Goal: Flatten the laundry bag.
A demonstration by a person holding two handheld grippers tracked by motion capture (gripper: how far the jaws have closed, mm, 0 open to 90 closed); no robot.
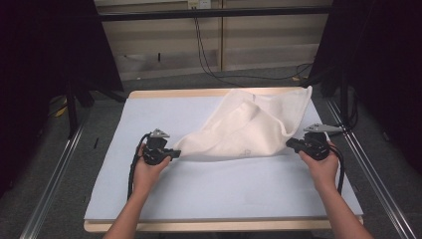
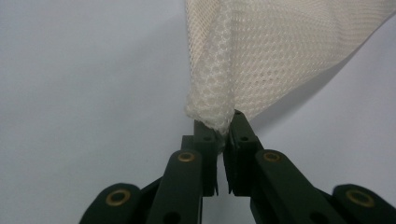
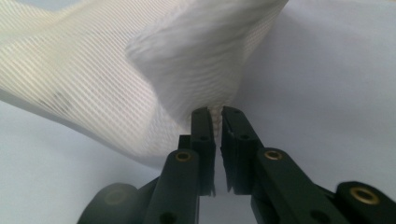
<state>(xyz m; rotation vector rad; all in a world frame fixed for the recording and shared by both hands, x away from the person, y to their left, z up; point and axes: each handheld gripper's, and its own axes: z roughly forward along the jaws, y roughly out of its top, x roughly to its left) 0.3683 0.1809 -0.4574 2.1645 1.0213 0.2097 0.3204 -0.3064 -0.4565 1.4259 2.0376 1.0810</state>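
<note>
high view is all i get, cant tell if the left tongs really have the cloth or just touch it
Observer: The left gripper view shows the left tongs shut on a bunched corner of the cloth, pinched between the tips.
Operator: and the right ones
Observer: The right gripper view shows the right tongs shut on a thin fold of cloth; a sliver shows in the gap between the tips.
Operator: what kind of cloth is it, looks like a plain towel here
Observer: Up close it is an open mesh with small holes, cream coloured.
Operator: is it lifted near the left tongs
Observer: Yes, the edge beside them hangs off the table, with a shadow under it.
</note>
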